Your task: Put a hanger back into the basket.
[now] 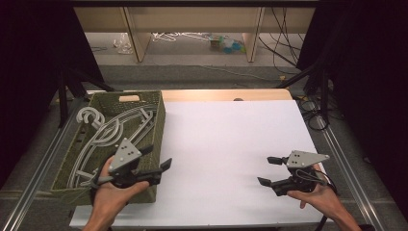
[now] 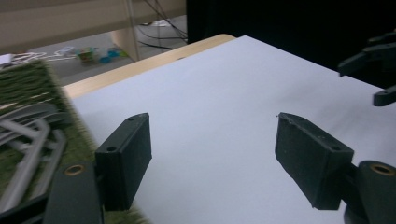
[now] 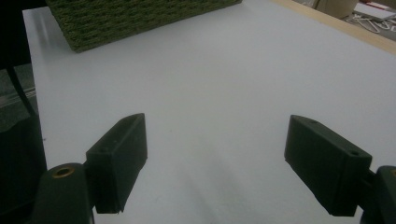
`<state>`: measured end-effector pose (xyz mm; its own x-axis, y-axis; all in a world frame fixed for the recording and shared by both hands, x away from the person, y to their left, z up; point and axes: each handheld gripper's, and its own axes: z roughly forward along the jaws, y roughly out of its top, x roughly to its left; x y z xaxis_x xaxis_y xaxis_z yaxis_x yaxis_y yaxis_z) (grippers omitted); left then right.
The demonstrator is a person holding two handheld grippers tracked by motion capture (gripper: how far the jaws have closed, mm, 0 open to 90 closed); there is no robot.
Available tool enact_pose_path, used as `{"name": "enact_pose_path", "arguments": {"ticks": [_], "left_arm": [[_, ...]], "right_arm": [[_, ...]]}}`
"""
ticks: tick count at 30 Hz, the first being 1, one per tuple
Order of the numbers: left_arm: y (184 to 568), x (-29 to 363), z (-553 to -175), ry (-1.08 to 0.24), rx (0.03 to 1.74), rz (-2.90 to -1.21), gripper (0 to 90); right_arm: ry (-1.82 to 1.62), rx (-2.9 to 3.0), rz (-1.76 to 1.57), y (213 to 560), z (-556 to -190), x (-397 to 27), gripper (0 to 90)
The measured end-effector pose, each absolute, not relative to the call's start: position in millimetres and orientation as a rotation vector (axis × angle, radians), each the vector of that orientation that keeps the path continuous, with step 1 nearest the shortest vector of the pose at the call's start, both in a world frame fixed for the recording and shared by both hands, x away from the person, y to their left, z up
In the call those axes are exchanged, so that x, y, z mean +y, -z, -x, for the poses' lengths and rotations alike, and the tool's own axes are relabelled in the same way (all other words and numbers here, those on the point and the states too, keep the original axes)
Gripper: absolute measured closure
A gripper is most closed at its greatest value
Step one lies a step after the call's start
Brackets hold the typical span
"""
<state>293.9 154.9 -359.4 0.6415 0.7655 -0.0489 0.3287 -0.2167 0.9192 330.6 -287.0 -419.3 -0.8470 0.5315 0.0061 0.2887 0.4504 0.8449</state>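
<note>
My left gripper [image 1: 159,156] hovers at the near right corner of a green woven basket [image 1: 160,113], jaws open and empty, pointing out over the white board [image 1: 226,139]. The left gripper view shows its jaws [image 2: 212,126] wide apart above the bare white surface, with the basket [image 2: 32,79] at the left. Several grey plastic hangers [image 1: 110,132] lie inside the basket. My right gripper [image 1: 266,171] rests near the board's front right, open with nothing between its jaws [image 3: 215,128]. It faces left toward the basket [image 3: 126,18].
A wooden table edge [image 1: 226,95] runs behind the white board. Metal rails [image 1: 346,168] flank the table on both sides. Beyond are shelf legs [image 1: 137,38], loose cables [image 1: 284,43] and small clutter on the floor.
</note>
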Motion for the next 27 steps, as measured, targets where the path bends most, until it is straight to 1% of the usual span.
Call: {"name": "enact_pose_path", "arguments": {"ticks": [2, 5, 11, 14, 19, 20, 22, 27], "left_arm": [[361.2, 150.3, -293.6, -0.502, 0.871, -1.803, 26.3], [369.5, 129.7, -291.5, -0.500, 0.814, -1.821, 26.0], [380.4, 110.0, -284.0, -0.471, 0.766, -1.838, 24.1], [385.5, 101.9, -279.8, -0.482, 0.727, -1.868, 23.8], [393.6, 95.8, -272.7, -0.463, 0.720, -1.855, 23.1], [401.5, 93.2, -268.5, -0.465, 0.713, -1.857, 23.1], [408.2, 93.6, -267.5, -0.510, 0.675, -1.873, 23.0], [427.1, 94.6, -262.5, -0.499, 0.687, -1.877, 22.0]], "right_arm": [[-1.351, 2.436, -0.701, 419.3, -328.9, -286.8, 21.9], [-1.354, 2.438, -0.698, 419.0, -325.5, -286.1, 21.8], [-1.371, 2.433, -0.690, 419.7, -322.0, -286.0, 20.9], [-1.364, 2.432, -0.700, 420.1, -319.4, -286.2, 20.6], [-1.365, 2.429, -0.705, 421.4, -314.0, -285.8, 20.1], [-1.361, 2.426, -0.701, 422.0, -312.7, -286.1, 20.1], [-1.361, 2.423, -0.708, 422.8, -310.1, -286.6, 20.0], [-1.381, 2.418, -0.705, 425.9, -303.7, -287.7, 19.7]]}}
